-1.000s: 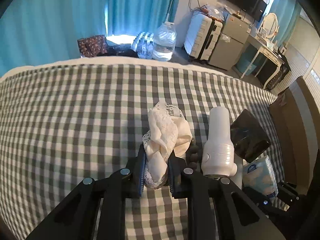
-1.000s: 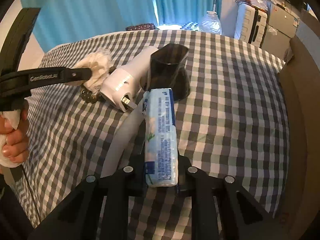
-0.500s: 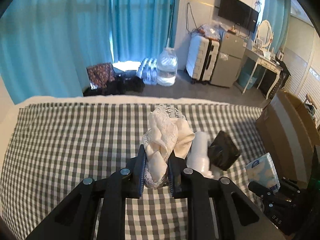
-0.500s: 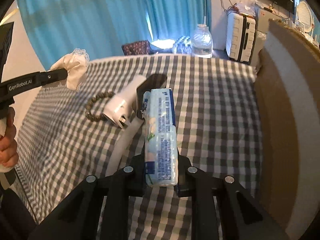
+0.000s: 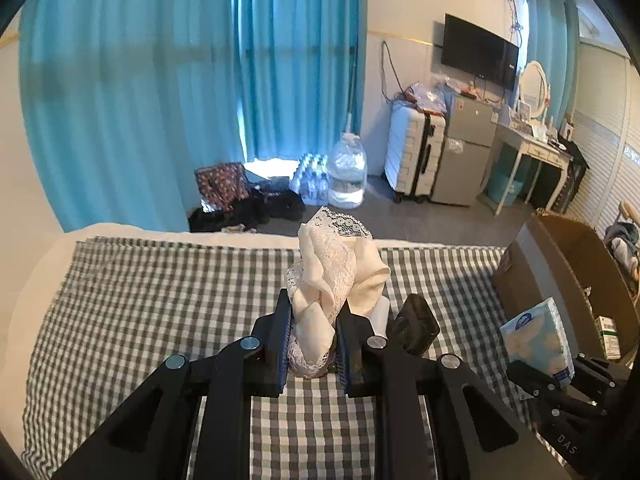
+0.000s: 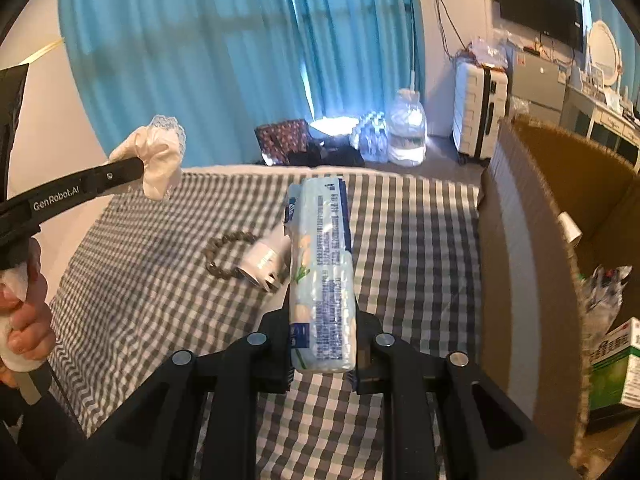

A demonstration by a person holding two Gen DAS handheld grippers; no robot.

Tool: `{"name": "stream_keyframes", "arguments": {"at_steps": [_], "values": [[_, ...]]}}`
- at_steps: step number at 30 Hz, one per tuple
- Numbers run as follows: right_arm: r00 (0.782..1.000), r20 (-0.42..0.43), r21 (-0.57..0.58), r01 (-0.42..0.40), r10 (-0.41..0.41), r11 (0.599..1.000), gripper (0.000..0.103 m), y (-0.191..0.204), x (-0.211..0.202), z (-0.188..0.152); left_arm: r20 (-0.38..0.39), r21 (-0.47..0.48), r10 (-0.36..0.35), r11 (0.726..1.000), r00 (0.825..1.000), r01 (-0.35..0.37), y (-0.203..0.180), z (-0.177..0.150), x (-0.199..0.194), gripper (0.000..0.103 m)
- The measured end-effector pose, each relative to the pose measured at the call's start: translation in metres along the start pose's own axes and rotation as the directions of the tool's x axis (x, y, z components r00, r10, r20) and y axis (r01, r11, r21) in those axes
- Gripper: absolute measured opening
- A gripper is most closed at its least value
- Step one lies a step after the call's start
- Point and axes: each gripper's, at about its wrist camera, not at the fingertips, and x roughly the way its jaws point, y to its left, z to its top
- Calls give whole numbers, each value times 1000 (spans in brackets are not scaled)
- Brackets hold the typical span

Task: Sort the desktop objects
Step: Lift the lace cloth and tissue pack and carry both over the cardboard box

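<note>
My left gripper (image 5: 311,340) is shut on a cream lace cloth (image 5: 334,276) and holds it high above the checked bed; it also shows in the right wrist view (image 6: 160,160). My right gripper (image 6: 322,356) is shut on a pale blue tissue pack (image 6: 322,276), lifted over the bed beside a cardboard box (image 6: 520,216); the pack also shows in the left wrist view (image 5: 538,338). On the bed lie a white hair dryer (image 6: 264,258), partly hidden by the pack, a bead bracelet (image 6: 224,252) and a black nozzle (image 5: 414,322).
The cardboard box stands at the bed's right edge and holds a green and white carton (image 6: 616,368) and other items. Beyond the bed are blue curtains (image 5: 160,92), water bottles (image 5: 346,176), a white suitcase (image 5: 414,160) and a small fridge (image 5: 462,152).
Both grippers have risen well above the bed with their loads. The right gripper has also moved towards the cardboard box, which now fills the right of its view.
</note>
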Motion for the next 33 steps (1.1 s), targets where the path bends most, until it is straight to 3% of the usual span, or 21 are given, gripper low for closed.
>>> {"name": "stream_keyframes", "arguments": {"at_steps": [5, 11, 19, 33], "values": [[999, 46, -82, 24, -20, 996, 19, 18, -27, 11, 50, 36, 32, 999, 998, -34, -7, -5, -36, 19], [990, 139, -98, 47, -33, 994, 19, 27, -69, 24, 106, 27, 64, 997, 992, -67, -8, 1, -68, 19], [975, 217, -102, 64, -41, 993, 18, 29, -104, 33, 176, 57, 29, 998, 984, -40, -21, 9, -106, 19], [955, 277, -36, 117, -103, 992, 18, -10, -145, 40, 195, 79, -44, 996, 980, 29, -74, 23, -112, 19]]}}
